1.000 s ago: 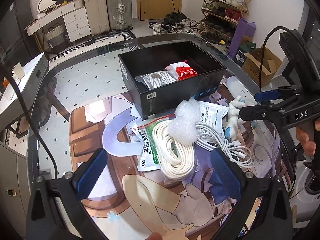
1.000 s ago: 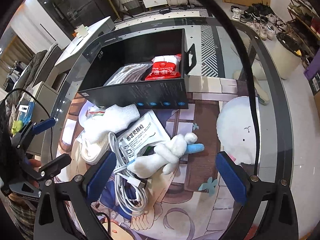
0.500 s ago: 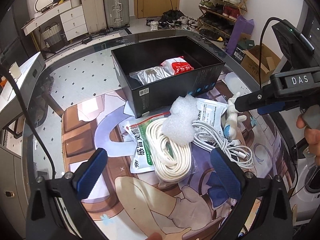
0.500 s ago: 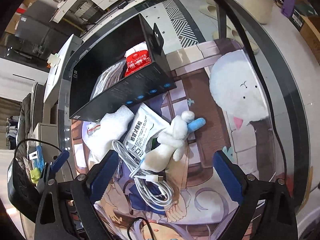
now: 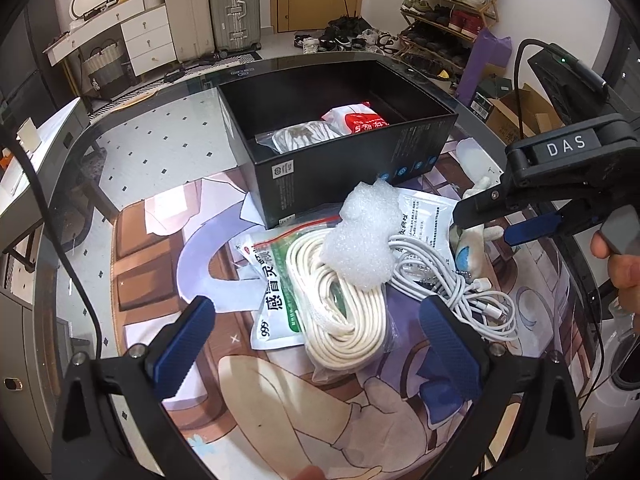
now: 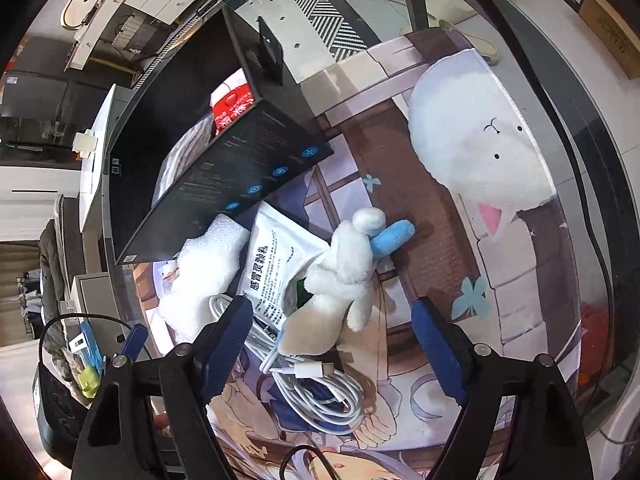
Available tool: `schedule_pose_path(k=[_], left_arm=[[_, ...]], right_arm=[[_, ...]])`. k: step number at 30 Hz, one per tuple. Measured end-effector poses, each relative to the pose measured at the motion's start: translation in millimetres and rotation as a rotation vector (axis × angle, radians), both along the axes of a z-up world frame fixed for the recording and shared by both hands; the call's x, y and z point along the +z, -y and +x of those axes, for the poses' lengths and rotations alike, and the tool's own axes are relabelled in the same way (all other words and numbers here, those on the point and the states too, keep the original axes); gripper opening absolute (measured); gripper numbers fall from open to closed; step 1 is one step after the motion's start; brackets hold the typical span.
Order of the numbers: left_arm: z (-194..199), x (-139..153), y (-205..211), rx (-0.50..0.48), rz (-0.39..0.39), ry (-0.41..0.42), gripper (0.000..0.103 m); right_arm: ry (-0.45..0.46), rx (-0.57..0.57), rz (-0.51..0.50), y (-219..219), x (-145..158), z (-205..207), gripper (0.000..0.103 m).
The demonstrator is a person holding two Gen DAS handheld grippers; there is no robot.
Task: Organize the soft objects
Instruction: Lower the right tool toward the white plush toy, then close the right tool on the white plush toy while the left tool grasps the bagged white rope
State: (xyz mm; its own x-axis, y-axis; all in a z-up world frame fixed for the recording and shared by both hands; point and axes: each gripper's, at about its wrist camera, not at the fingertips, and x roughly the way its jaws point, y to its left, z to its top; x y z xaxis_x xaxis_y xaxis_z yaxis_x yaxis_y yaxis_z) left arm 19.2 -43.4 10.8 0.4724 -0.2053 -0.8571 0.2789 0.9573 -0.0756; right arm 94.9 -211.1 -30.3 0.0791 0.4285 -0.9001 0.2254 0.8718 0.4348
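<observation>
Plush toy btwn closing right claw pads, not gripped.

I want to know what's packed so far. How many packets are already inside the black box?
2. A red-and-white packet lies toward the far side of the black box; a clear bag with grey-white contents lies beside it, nearer the front wall. More may be hidden behind that wall.
</observation>
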Motion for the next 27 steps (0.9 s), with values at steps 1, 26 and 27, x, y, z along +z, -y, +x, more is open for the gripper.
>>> schedule_pose_path(k=[1, 26, 27], left_arm=[[1, -1, 1, -0.001, -0.001, -0.001, 0.102], [17, -25, 8, 0.012, -0.002, -0.054, 0.07], [18, -25, 8, 0.015, 0.0, -0.06, 0.066]], right_arm=[[-0.005, -0.006, -0.003, 1, -3, 1, 0.082], [0.007, 0.074, -0.121, -21, -4, 16, 0.04], [0.005, 0.073, -0.123, -20, -3, 16, 0.035]])
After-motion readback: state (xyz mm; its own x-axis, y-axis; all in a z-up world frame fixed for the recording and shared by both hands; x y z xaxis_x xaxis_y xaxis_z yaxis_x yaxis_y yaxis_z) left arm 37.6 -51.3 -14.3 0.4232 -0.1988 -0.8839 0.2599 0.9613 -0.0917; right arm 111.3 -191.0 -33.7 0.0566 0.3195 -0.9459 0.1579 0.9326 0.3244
